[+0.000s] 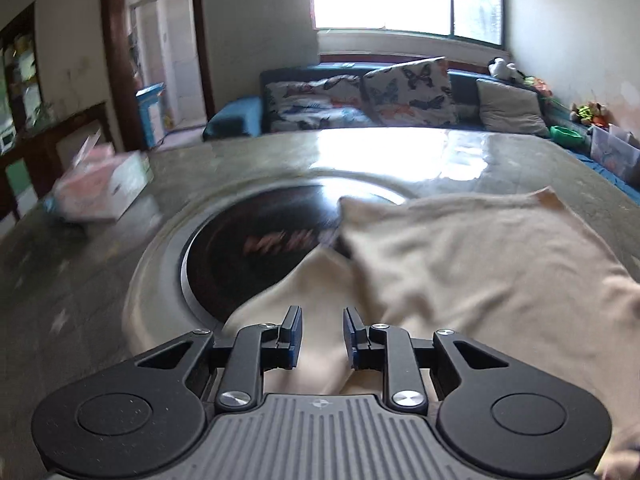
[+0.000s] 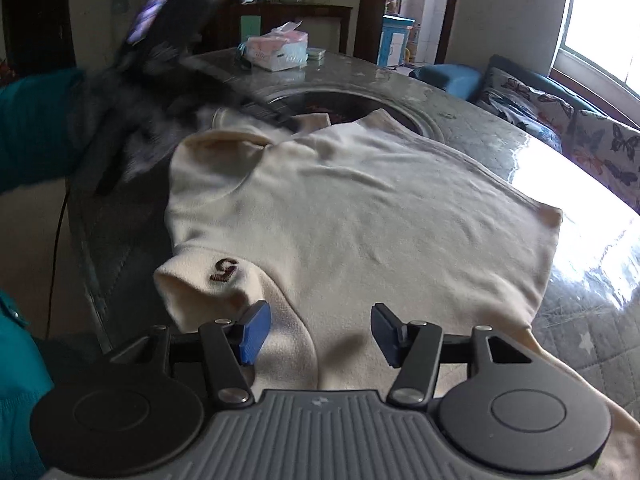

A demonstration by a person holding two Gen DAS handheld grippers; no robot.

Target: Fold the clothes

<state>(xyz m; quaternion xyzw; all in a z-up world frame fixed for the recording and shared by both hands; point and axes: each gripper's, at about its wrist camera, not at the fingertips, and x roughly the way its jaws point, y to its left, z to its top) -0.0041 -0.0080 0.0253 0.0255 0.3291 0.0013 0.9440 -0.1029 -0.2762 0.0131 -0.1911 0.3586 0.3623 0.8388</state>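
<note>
A cream sweater (image 2: 352, 216) lies partly folded on the marble table (image 2: 500, 148), beside its round black inset. Both the left gripper (image 1: 322, 334) and right gripper (image 2: 316, 330) hover over it, jaws apart and empty; next, probably, a fresh grip on an edge

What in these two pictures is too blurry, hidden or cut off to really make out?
- Left wrist view: the red lettering on the dark round inset is motion-blurred and partly covered by the cream garment.
- Left wrist view: the tissue box is smeared; its print is unreadable.
- Right wrist view: the left gripper is a dark blur; its fingers cannot be read.
- Right wrist view: the garment's near edge is hidden behind the right gripper.
</note>
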